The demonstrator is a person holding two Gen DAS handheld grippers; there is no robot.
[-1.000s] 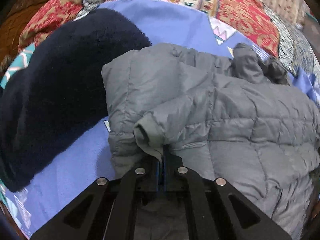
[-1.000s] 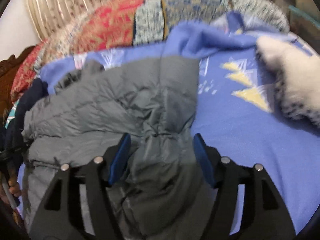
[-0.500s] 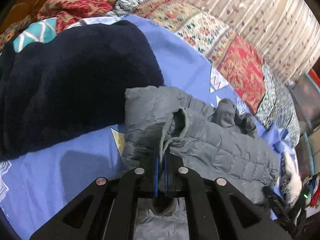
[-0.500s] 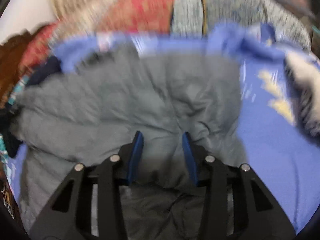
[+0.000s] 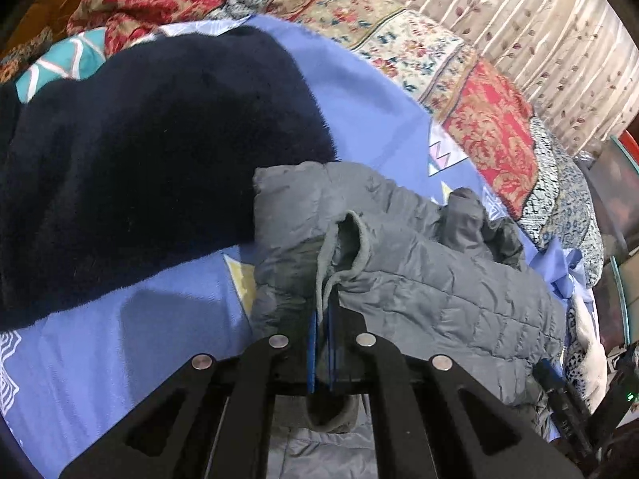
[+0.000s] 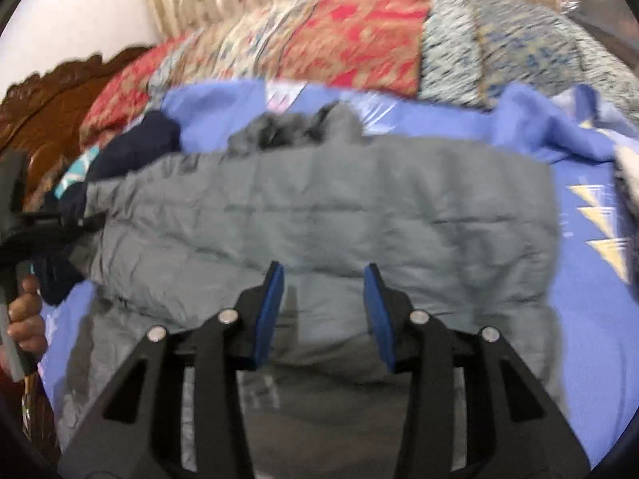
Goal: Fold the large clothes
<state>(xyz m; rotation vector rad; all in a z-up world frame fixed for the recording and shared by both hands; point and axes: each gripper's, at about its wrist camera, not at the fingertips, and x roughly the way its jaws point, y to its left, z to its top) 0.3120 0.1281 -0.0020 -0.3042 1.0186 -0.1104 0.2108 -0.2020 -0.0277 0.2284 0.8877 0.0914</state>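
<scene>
The step in hand looks like folding a sleeve across the body of the grey quilted puffer jacket (image 5: 447,291); the left claw (image 5: 322,343) has its blue pads pressed nearly together on the knit sleeve cuff (image 5: 347,247), which rises out of the pads and curls over just ahead of them; the sleeve lies slanted over the jacket's torso, so the fold seems partly made, not finished.

The right claw (image 6: 324,311) holds nothing; its pads stand wide apart, hovering low over the near part of the jacket, with padded fabric showing between and below them; whether they touch the cloth cannot be told, since that view is smeared.

The jacket lies spread on the blue blanket (image 5: 120,351) covering the bed, its hood (image 5: 467,215) bunched at the far side near the patterned quilt (image 5: 491,127); a dark navy fleece garment (image 5: 139,167) lies just beside the jacket on the left claw's left, touching or slightly overlapped at the jacket's corner.

As I judge it, the next move calls for the left claw to lay the cuff flat on the torso and let go, while the right claw either pins the body or closes on the near hem to fold it over; puffy fill will tend to spring back, so pressing flat may be needed.
</scene>
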